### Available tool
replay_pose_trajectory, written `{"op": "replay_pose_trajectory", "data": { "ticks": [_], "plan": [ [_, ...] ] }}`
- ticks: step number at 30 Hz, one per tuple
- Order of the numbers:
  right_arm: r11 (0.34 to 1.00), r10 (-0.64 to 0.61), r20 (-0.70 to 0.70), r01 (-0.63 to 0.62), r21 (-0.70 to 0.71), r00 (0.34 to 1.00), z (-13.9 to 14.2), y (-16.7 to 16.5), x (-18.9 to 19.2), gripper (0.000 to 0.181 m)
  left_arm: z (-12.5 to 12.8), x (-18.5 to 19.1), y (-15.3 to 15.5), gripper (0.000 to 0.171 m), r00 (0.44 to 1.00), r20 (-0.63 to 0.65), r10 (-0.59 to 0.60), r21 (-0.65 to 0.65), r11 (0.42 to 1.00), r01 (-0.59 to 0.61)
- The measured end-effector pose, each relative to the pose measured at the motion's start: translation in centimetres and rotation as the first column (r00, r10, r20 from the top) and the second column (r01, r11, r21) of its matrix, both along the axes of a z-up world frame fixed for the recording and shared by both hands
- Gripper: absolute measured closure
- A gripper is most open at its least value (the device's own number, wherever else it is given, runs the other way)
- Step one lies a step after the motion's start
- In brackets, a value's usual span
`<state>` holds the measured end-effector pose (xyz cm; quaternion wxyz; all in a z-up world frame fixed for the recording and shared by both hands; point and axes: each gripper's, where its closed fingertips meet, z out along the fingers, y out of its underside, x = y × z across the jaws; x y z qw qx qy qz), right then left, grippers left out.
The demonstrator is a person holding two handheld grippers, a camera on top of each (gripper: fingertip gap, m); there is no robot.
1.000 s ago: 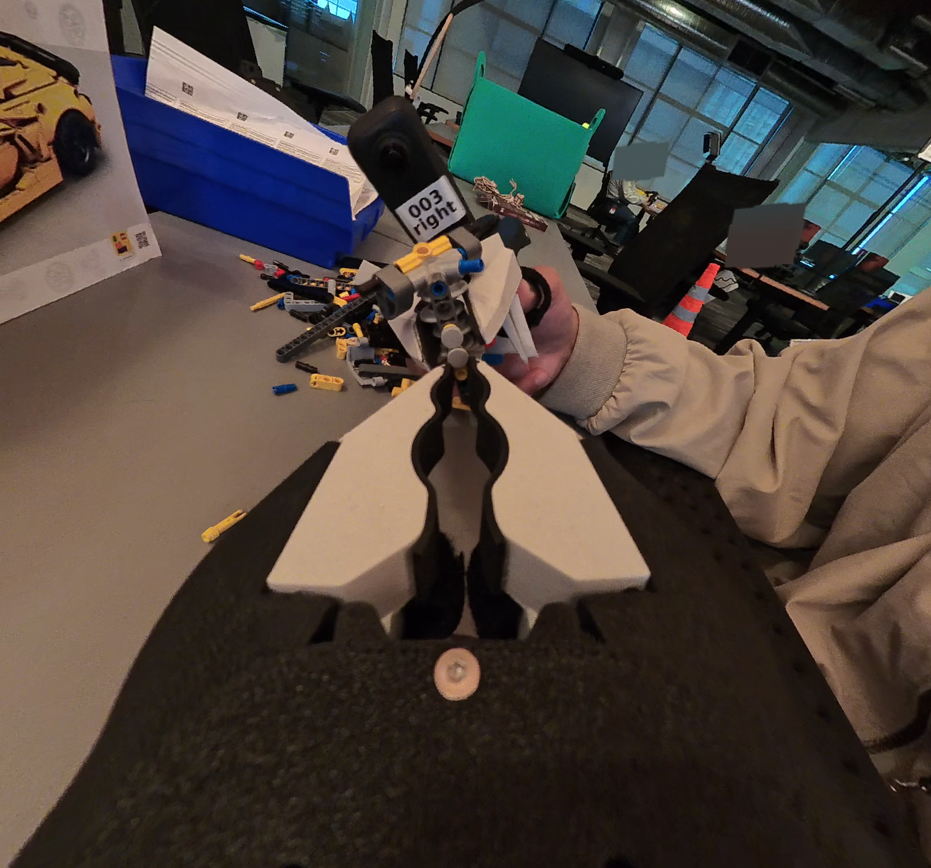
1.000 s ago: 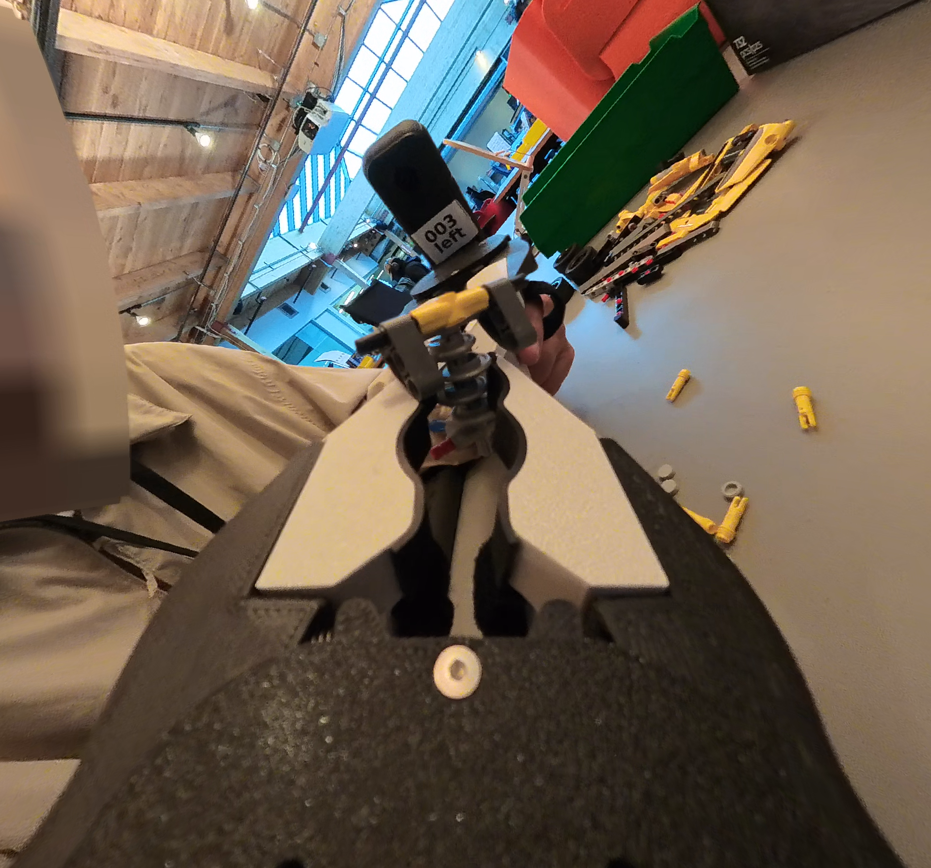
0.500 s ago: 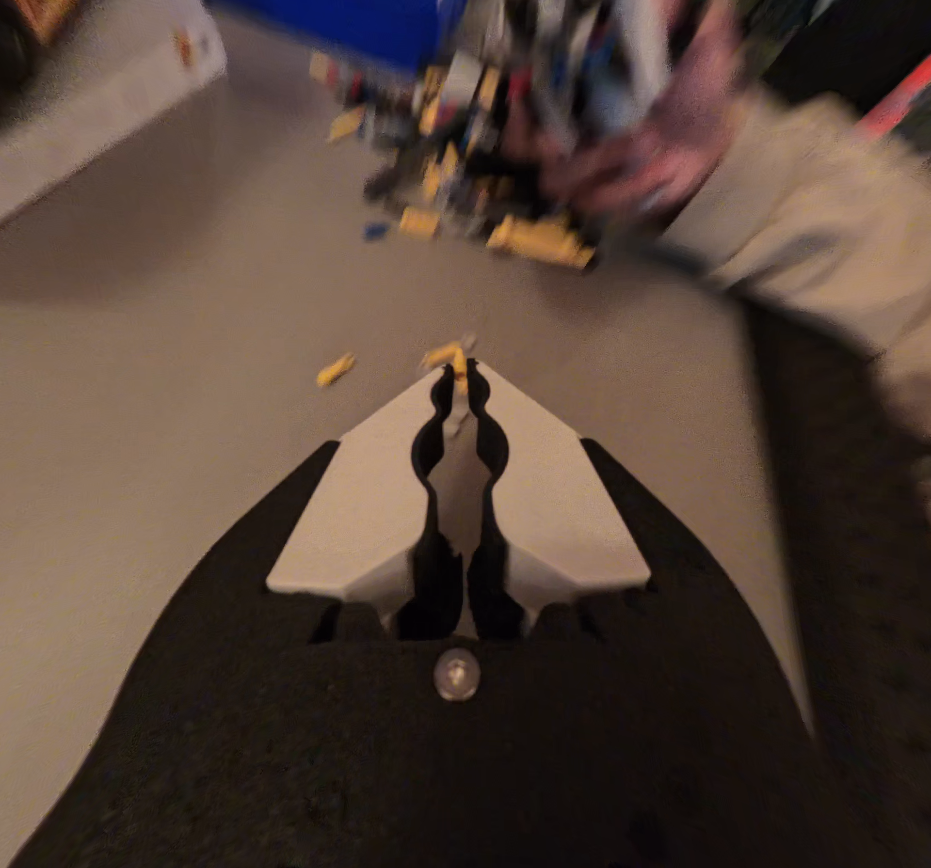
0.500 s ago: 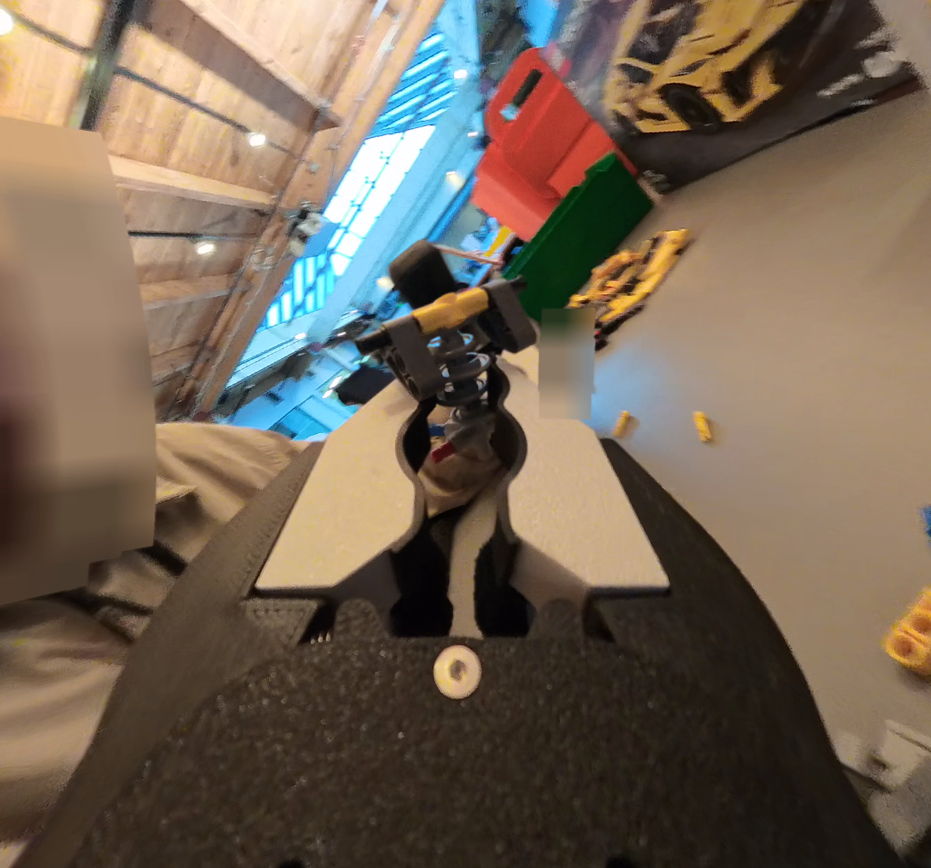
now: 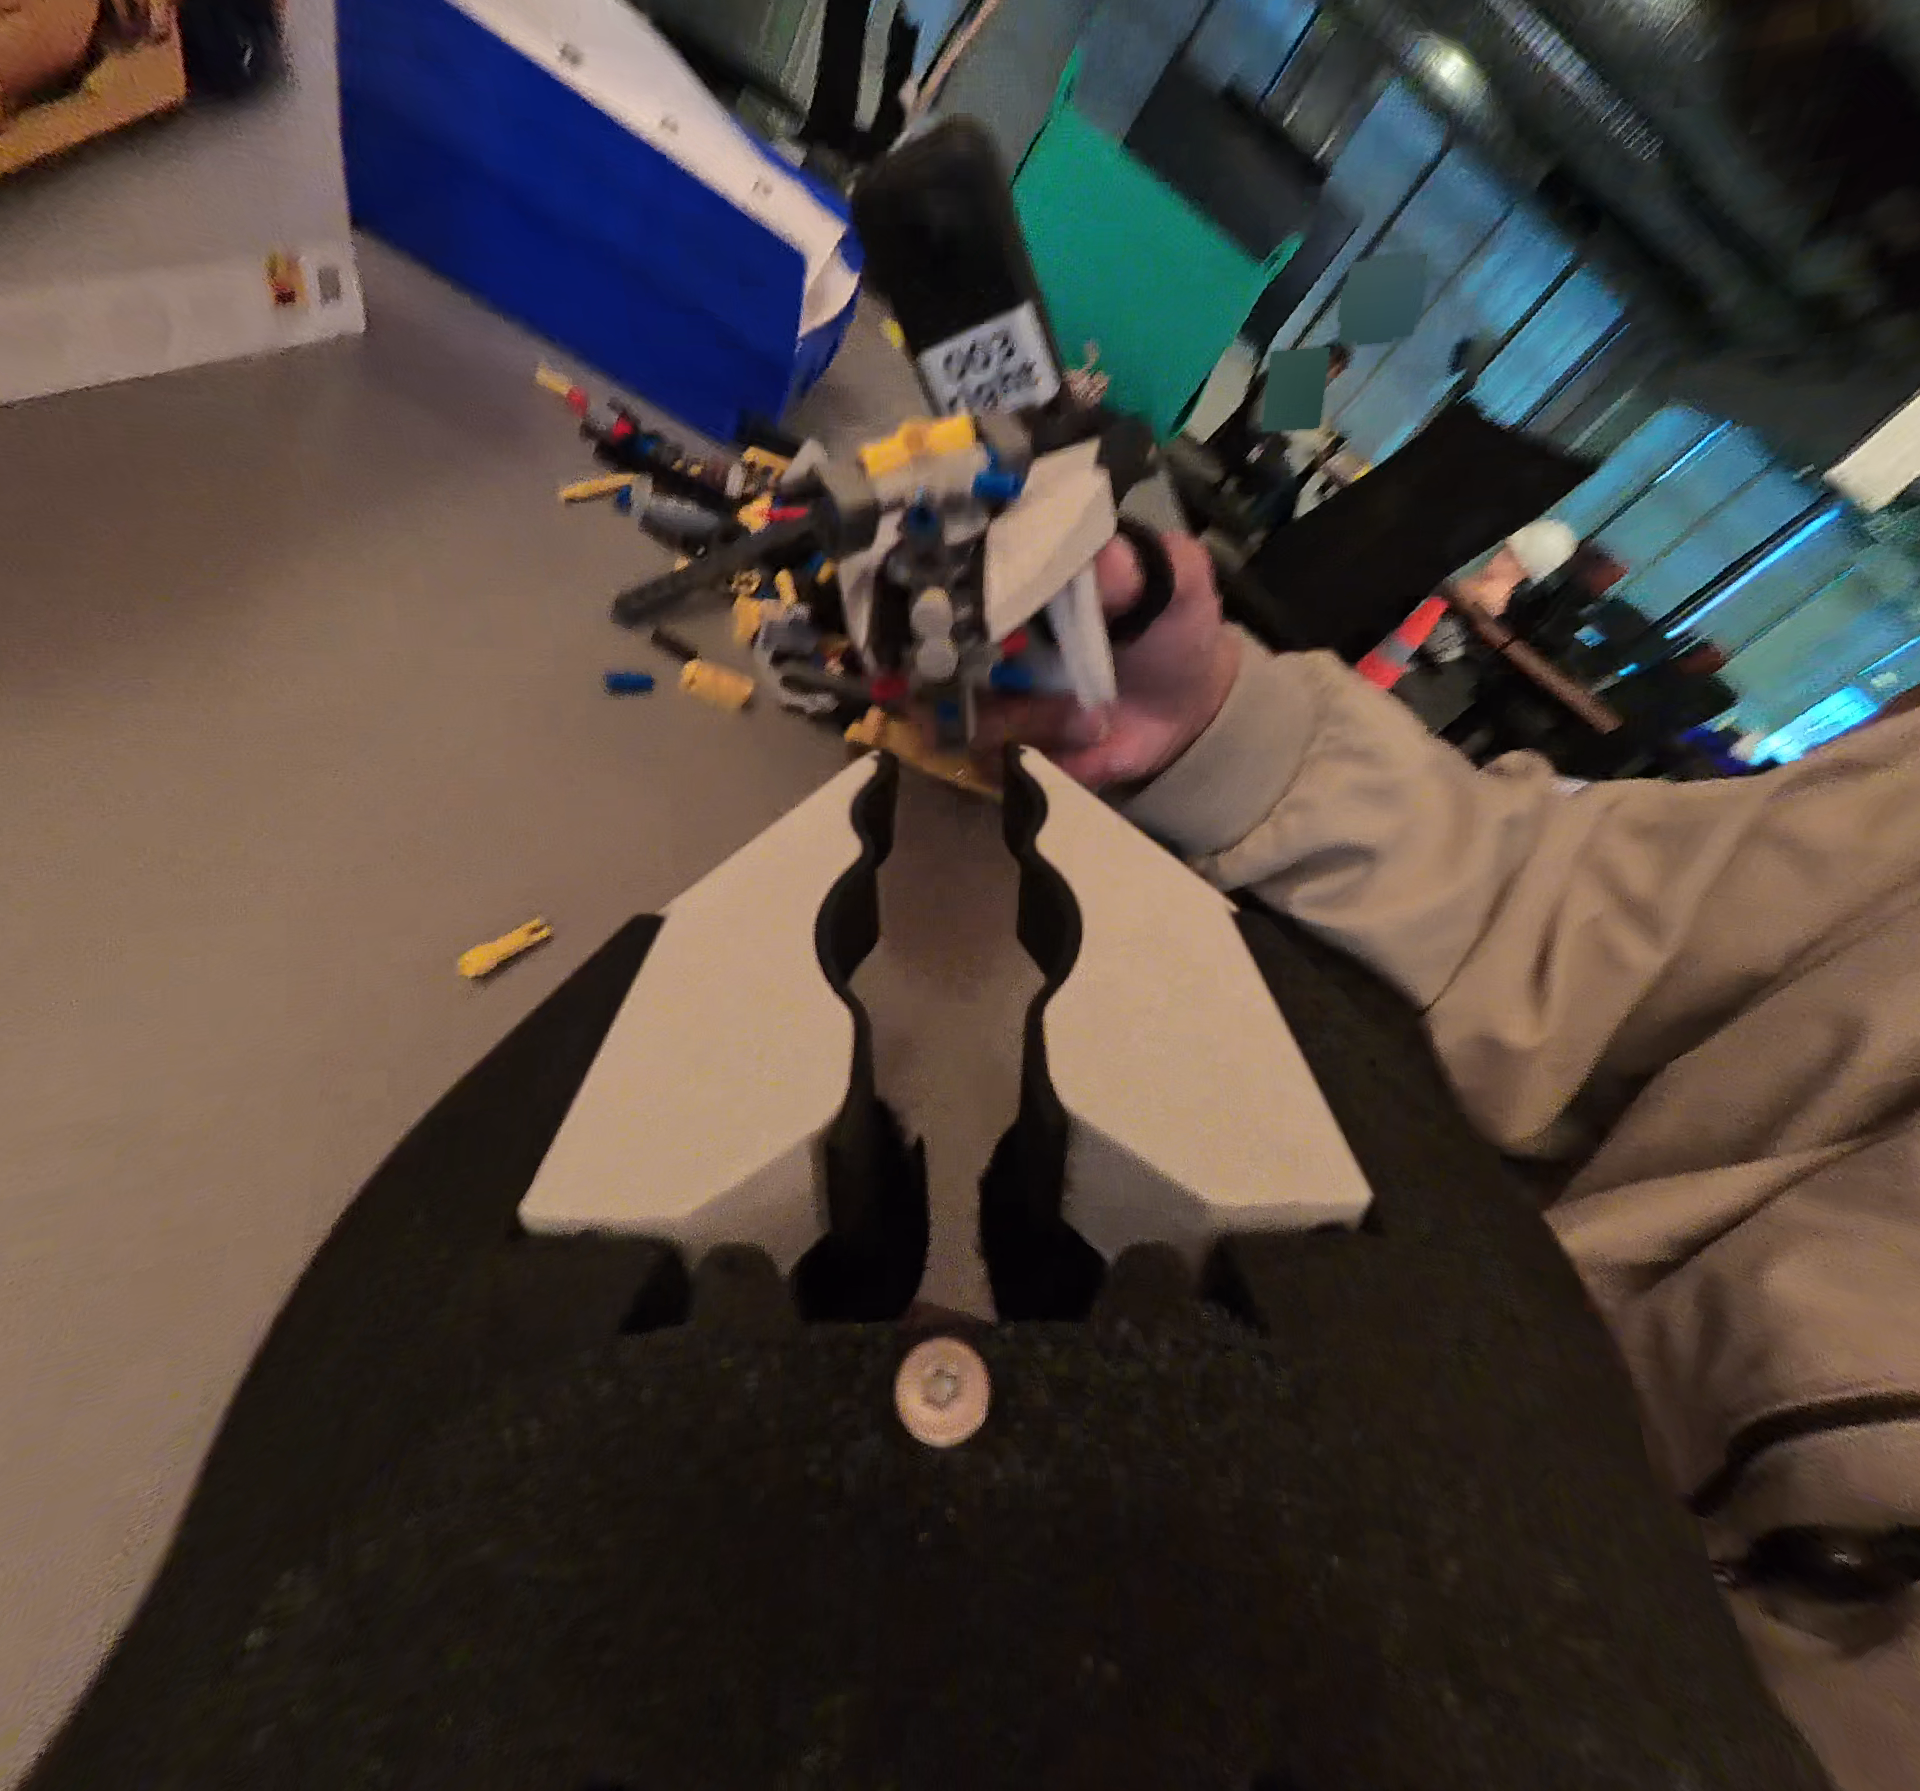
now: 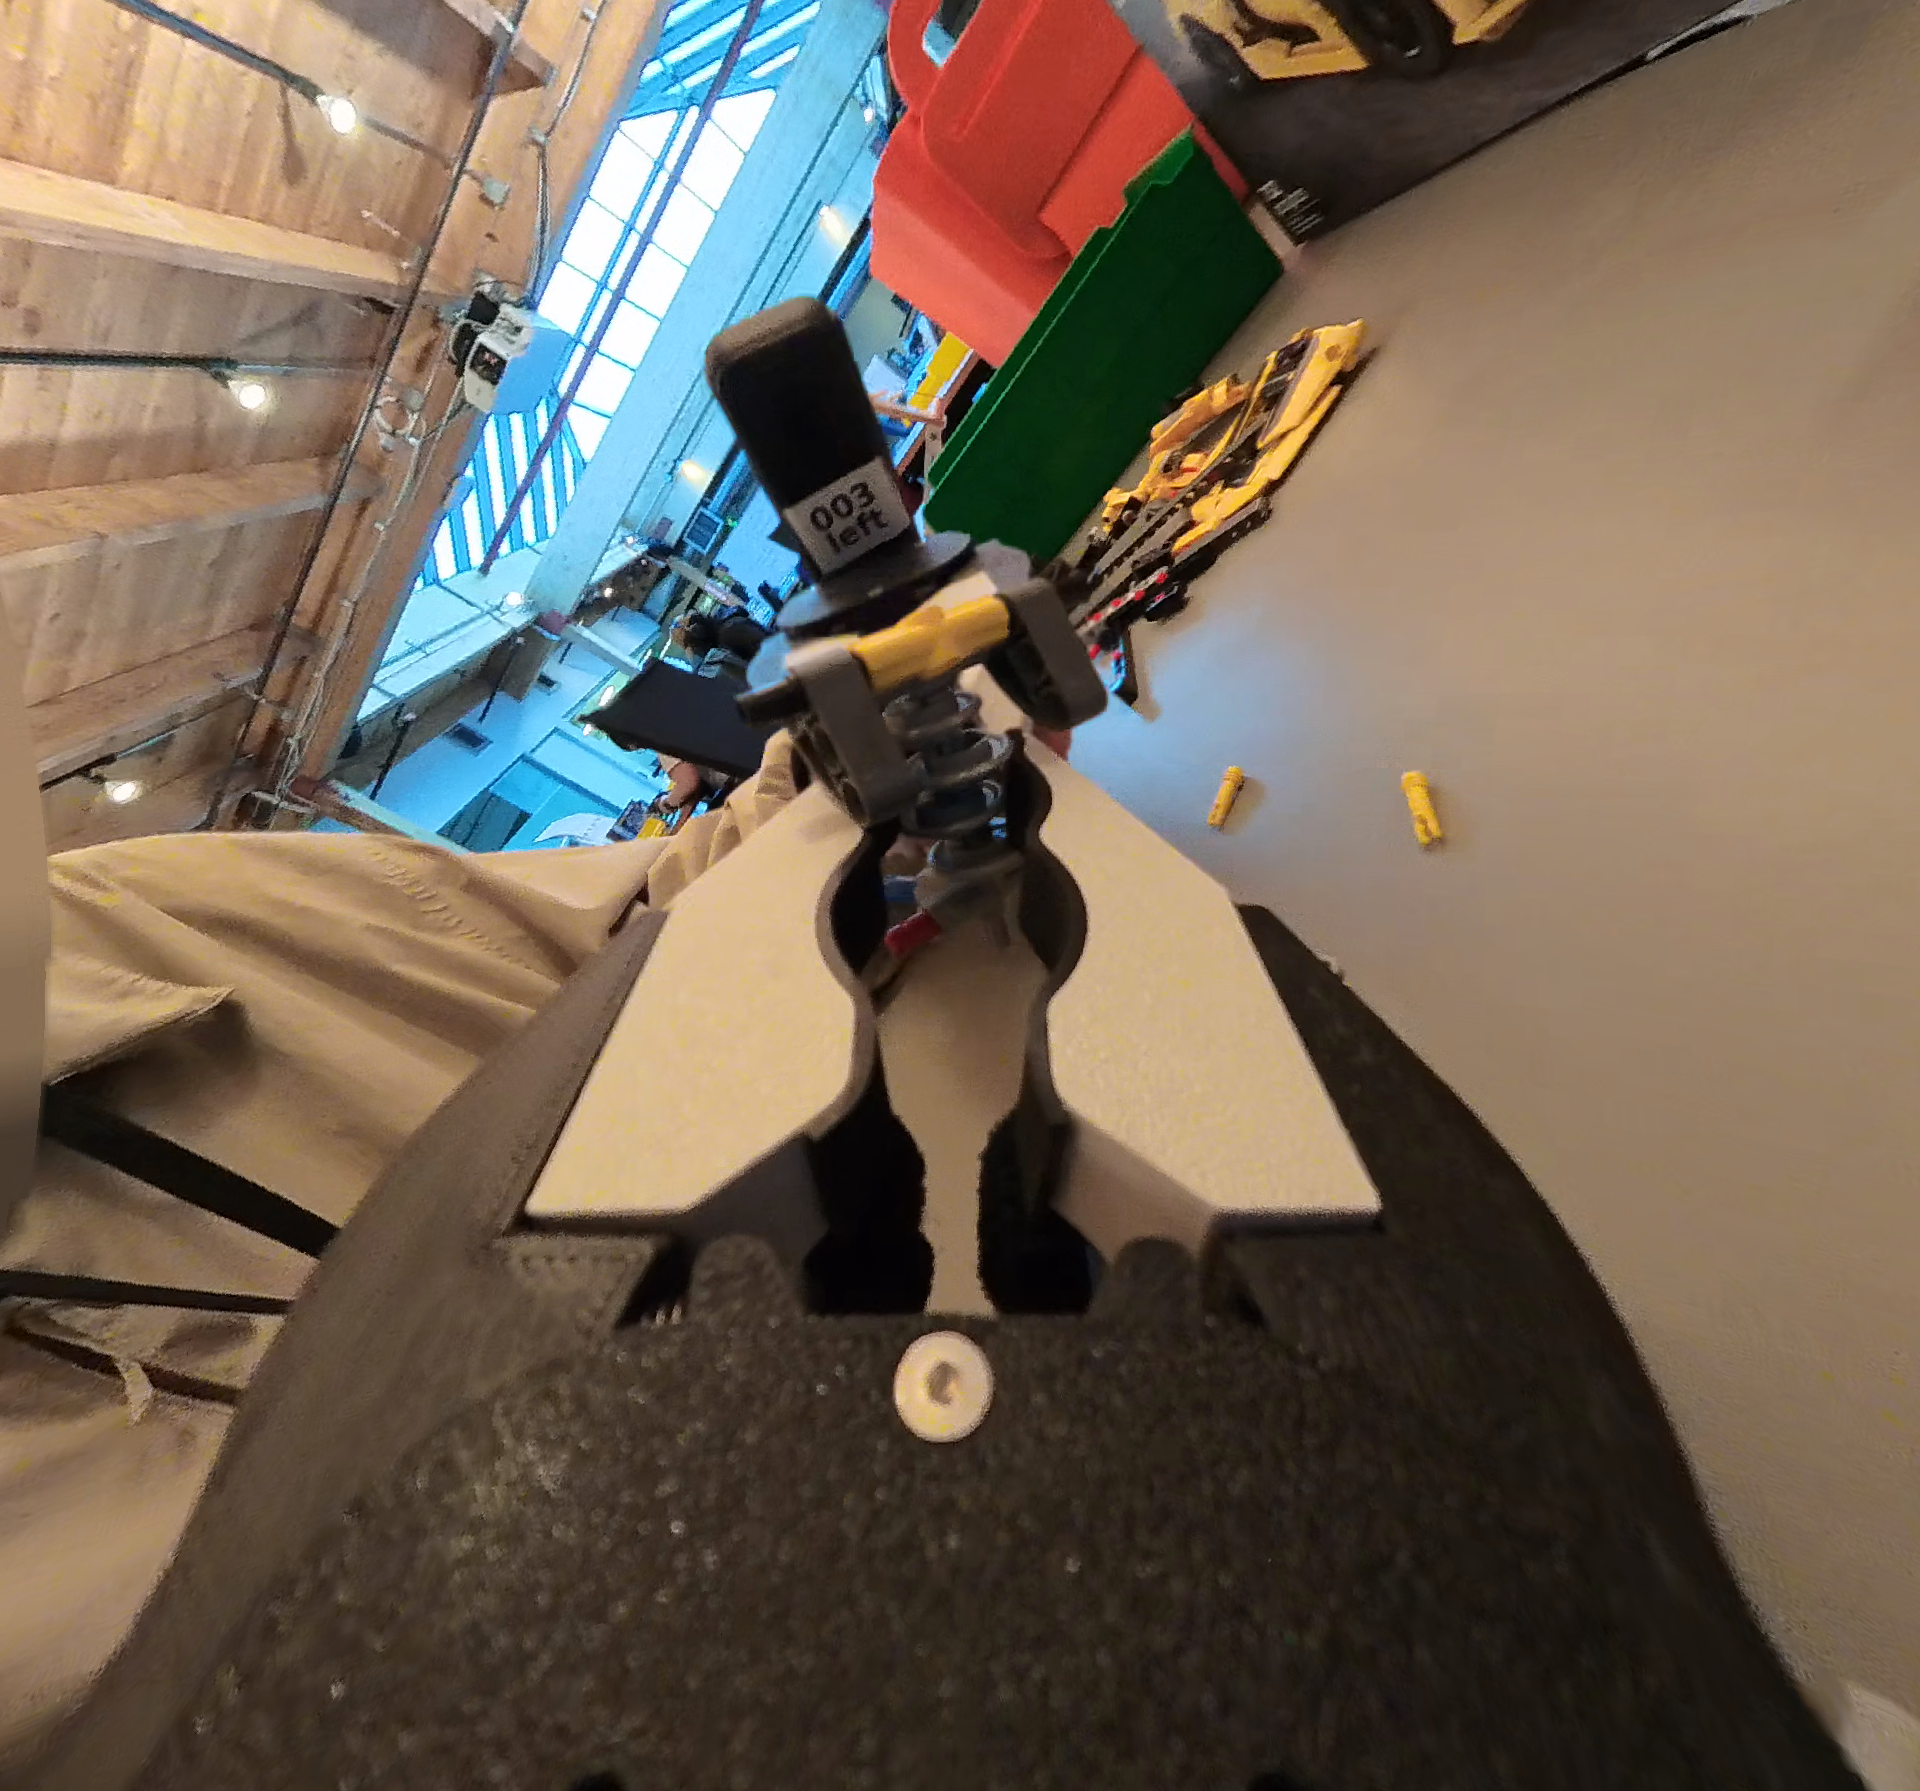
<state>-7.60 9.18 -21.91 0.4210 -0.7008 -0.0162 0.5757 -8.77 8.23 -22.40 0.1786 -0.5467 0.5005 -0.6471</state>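
My right gripper is shut on a small brick assembly: grey beams, a yellow cross pin and a coiled spring, held up above the grey table. The left wrist view shows the same assembly in the right gripper, held by a hand. It is blurred there. My left gripper is open and empty, its tips just below and in front of the assembly. Whether they touch it I cannot tell. The left gripper's black camera stands behind the assembly in the right wrist view.
A pile of loose bricks lies before a blue bin and a teal bin. A yellow pin lies apart. A part-built yellow car, green bin, red bin, two yellow pins. A beige sleeve at right. Only a small space, under 4 cm, lies between the two pairs of fingers.
My left gripper was shut with a small yellow piece at its tips. It swung down towards the table and is now back up facing the assembly, open and empty. The right gripper keeps its hold.
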Motion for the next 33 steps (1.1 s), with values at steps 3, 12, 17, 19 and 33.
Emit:
{"op": "replay_pose_trajectory", "data": {
  "ticks": [3,12,17,19,33],
  "plan": [
    [0.999,0.036,0.02,-0.036,-0.005,0.999,-0.4,0.0,-1.4,0.163,0.5,-0.2,0.0,0.152,1.0,0.025,-0.009,-0.01,1.0,0.009],
    [0.997,0.077,-0.005,-0.077,-0.016,0.997,-0.4,-0.4,-2.0,0.163,0.4,-0.1,-0.2,0.164,1.0,0.031,0.006,0.06,0.998,-0.008],
    [0.996,0.086,-0.049,-0.087,-0.017,0.995,-0.1,-0.4,-2.0,0.163,0.8,0.0,-0.3,0.165,0.996,0.083,0.031,0.158,0.986,-0.044],
    [0.996,0.094,-0.04,-0.094,0.003,0.995,0.3,-0.6,-2.0,0.163,1.1,-0.1,-0.5,0.165,0.996,0.089,0.016,0.162,0.986,-0.03],
    [0.998,-0.021,0.06,0.017,0.059,0.998,0.8,-0.8,1.7,0.163,-2.9,-1.4,2.2,0.165,0.991,-0.125,0.049,0.324,0.946,-0.006]
  ]
}}
